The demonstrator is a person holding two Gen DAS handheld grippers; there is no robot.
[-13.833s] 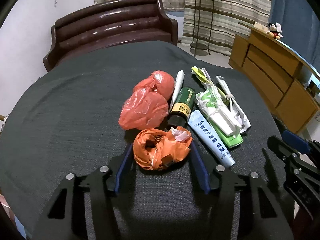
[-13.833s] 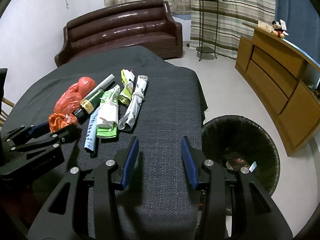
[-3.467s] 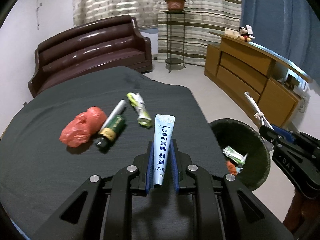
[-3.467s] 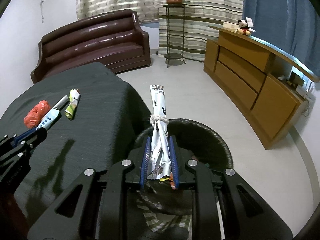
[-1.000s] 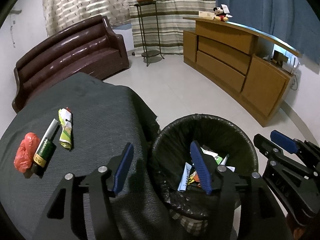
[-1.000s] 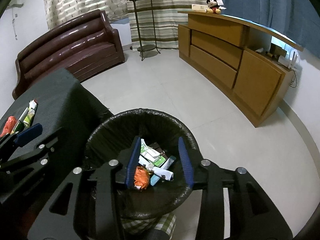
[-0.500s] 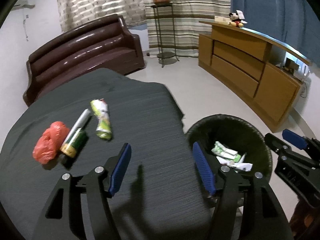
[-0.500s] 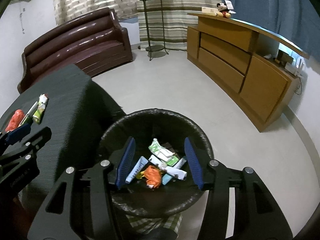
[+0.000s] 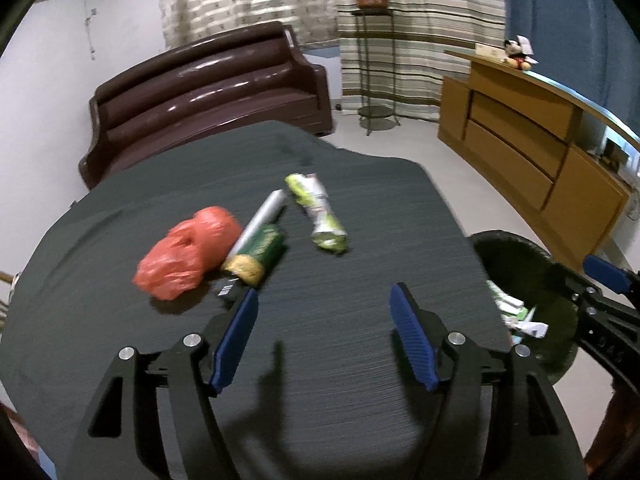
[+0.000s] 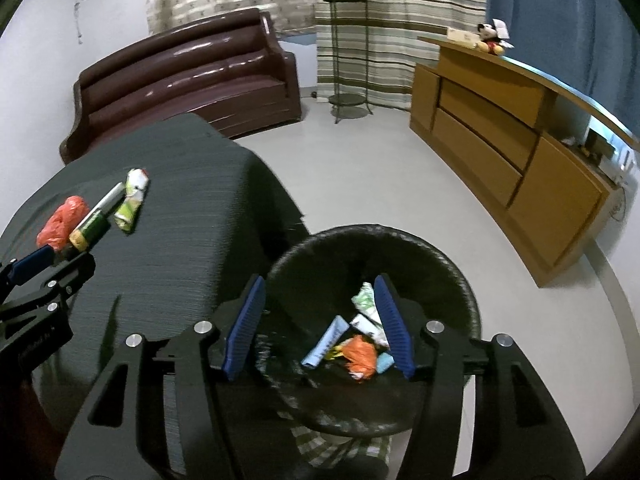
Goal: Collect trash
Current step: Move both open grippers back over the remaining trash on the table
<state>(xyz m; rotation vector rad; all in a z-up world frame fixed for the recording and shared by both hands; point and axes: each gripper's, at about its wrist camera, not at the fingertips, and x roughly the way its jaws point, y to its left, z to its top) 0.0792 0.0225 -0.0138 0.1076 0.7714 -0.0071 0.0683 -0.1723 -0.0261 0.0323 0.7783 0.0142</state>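
Left tool (image 9: 322,322): jaws spread wide, nothing between them; held above the near part of the desk (image 9: 360,360), which is covered in dark grey cloth.

Right tool (image 10: 318,312): jaws spread wide, nothing gripped; held over the bin (image 10: 460,280), blue pads framing its contents.

Trash on the desk, beyond the left tool:
- red plastic bag (image 9: 186,252), crumpled, to the left.
- dark green bottle (image 9: 254,254) with a yellow label band, just right of the bag and touching it, neck end nearest the left tool's left pad.
- grey-white tube (image 9: 262,216), lying along the bottle's upper left side.
- green-and-white wrapper (image 9: 320,216), twisted, just right of the bottle and apart from it.

Bin: round, lined with a black bag, standing on the floor beside the right edge of the desk. Inside:
- light blue tube (image 10: 326,342)
- orange bag (image 10: 360,354)
- green-and-white packets (image 10: 366,300)
- white wrapper (image 10: 366,326)

Surroundings:
- brown leather sofa (image 9: 208,92) behind the desk.
- plant stand (image 9: 372,68) with a potted plant, against striped curtains.
- wooden sideboard (image 9: 520,136) to the right, a Mickey Mouse toy (image 9: 518,54) on top.
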